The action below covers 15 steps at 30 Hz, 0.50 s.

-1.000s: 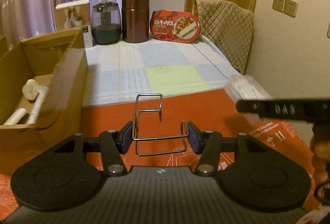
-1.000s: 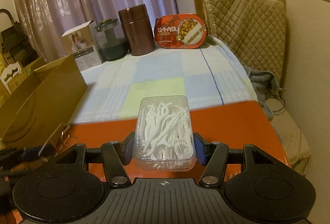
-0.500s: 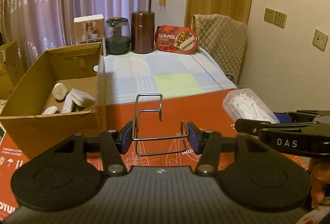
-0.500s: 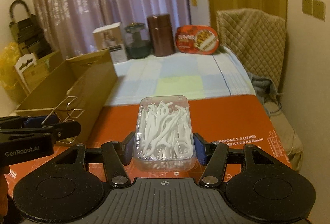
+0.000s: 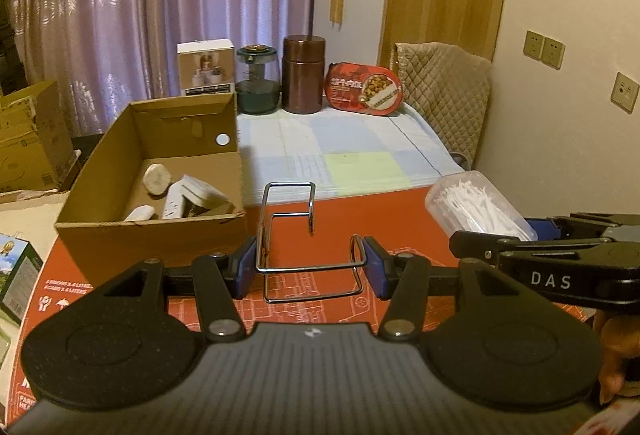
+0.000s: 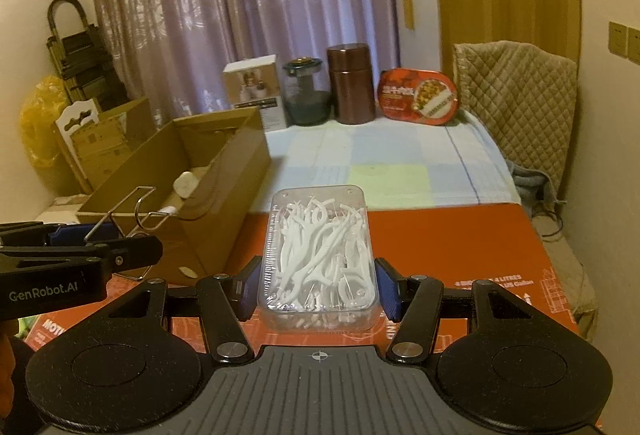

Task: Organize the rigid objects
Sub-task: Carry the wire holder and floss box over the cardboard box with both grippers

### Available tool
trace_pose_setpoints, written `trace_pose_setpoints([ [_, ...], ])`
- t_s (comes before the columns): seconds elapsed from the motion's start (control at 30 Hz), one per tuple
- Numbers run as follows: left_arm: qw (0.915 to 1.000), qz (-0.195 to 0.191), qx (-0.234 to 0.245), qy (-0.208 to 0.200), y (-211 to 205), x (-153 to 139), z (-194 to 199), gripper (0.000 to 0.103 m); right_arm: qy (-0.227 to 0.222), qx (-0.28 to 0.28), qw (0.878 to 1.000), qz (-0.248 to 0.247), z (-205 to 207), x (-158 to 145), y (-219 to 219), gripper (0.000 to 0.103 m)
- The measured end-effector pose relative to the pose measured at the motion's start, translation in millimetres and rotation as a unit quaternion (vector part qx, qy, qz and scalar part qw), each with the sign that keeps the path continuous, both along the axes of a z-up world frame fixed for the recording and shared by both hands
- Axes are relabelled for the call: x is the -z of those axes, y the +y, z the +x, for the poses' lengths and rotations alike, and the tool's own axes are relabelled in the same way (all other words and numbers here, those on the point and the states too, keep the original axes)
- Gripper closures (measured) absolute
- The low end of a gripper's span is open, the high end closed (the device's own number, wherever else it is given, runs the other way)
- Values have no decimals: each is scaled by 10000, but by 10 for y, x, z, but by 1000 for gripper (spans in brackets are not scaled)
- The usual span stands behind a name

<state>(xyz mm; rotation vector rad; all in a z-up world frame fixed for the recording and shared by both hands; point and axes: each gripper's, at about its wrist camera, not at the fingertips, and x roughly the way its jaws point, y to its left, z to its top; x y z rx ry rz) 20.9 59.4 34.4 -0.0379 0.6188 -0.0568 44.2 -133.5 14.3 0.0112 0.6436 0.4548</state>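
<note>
1. 1 open cardboard box point(image 5: 152, 191) stands at the left of the orange sheet point(image 5: 400, 219), and it already holds a few pale items: a rounded white piece point(image 5: 157, 177), a white power strip point(image 5: 176, 201) and a small white block point(image 5: 138, 213). By my reading that part of the sorting is done.
2. 4 things line the far edge of the checked cloth point(image 5: 340, 151): a white carton point(image 5: 205, 67), a dark glass jar point(image 5: 257, 79), a brown canister point(image 5: 303, 75) and a red meal tub point(image 5: 363, 89). Whether they are meant for the box I cannot tell.
3. 1 clear case of floss picks point(image 6: 318, 259) is clamped between the pads of the right gripper point(image 6: 318, 289), held in the air above the orange sheet, to the right of the box.
4. 1 bent wire holder point(image 5: 296, 231) is pinched by the left gripper point(image 5: 310, 271), also off the surface, just beside the box's near right corner.
5. 2 carried items are not yet in the box, so the remaining work looks like lowering each inside and letting go; the wire could snag on the box wall.
</note>
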Motion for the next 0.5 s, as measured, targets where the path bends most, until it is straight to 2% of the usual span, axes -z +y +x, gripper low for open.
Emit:
trace_pose_setpoints([
  [0.5,9998,-52,-177,66,303,-68,-114,54,26,-366,9993,-46,-38,-17,362,49],
])
